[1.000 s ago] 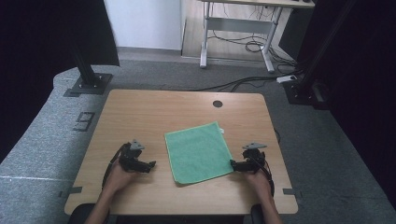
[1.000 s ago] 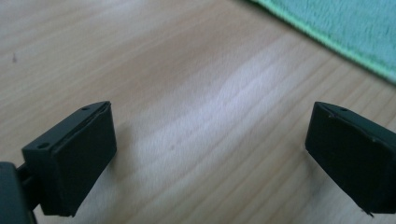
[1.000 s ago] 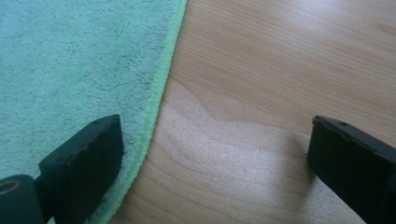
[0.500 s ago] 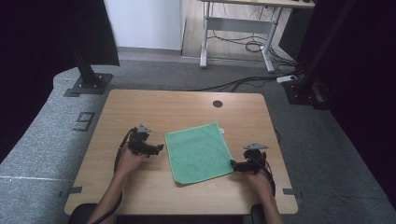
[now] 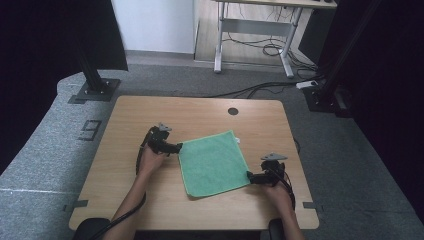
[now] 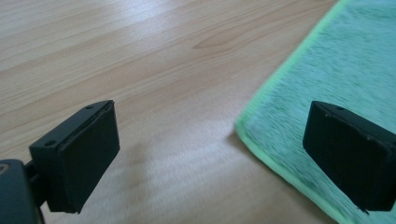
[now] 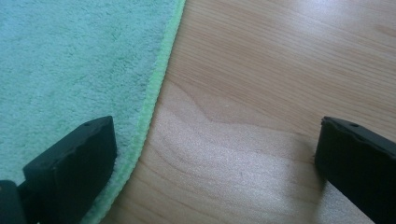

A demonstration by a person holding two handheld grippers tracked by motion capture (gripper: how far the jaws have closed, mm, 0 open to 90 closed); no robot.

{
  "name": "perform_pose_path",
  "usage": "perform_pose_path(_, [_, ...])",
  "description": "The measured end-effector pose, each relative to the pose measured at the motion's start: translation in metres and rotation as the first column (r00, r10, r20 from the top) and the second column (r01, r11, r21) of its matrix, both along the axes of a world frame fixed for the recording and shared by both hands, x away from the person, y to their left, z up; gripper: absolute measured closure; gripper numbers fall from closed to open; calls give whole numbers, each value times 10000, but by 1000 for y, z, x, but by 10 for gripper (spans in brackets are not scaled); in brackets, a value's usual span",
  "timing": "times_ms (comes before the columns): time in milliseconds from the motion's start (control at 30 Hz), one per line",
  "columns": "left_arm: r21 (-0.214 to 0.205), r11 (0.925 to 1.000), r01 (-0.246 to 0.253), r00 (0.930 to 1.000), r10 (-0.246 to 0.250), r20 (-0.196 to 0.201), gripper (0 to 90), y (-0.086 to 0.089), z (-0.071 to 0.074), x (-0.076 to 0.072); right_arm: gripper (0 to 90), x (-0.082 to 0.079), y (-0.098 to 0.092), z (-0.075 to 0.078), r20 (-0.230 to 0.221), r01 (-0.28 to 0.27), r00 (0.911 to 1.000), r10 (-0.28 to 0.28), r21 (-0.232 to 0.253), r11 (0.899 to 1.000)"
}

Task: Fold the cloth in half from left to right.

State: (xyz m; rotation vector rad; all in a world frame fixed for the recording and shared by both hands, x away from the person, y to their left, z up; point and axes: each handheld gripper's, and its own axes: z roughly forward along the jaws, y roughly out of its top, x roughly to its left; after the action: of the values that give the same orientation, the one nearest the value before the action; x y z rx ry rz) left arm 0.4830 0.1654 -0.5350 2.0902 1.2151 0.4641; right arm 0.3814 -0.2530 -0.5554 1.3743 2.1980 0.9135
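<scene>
Cloth, green terry, square with a lighter green hem (image 5: 213, 162): lies flat and slightly skewed at the middle of the pale wooden table (image 5: 125, 120).

Left gripper (image 5: 176, 148): at the cloth's far-left corner, jaws wide apart, holding nothing. In the left gripper view one jaw stands over the cloth (image 6: 355, 70), the other over bare wood, so the corner sits between them.

Right gripper (image 5: 250, 177): at the near-right corner, jaws equally wide apart, empty; the hem (image 7: 156, 88) runs just inside one jaw.

Risk, judged: a thin flat hem gives little to bite. Jaws closing too high would slide over it; closing unevenly would drag or bunch the cloth and skew any fold.
</scene>
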Motion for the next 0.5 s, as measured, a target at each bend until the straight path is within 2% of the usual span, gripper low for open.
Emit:
perform_pose_path(100, [265,9995,-188,9996,193,-190,39,-2,-7,7,0,0,0,0,7,-21,10000,21,3,10000])
perform_pose_path(167, [617,9976,-301,9991,318,-269,40,-2,-11,10,0,0,0,0,2,-33,10000,33,8,10000])
perform_pose_path(233, [405,9981,-467,9978,485,-456,11,0,-12,11,0,0,0,0,2,-60,10000,60,8,10000])
perform_pose_path(500, [525,9971,-546,9965,578,-606,11,8,-11,4,0,-1,6,1,-33,-438,9990,438,-29,9990])
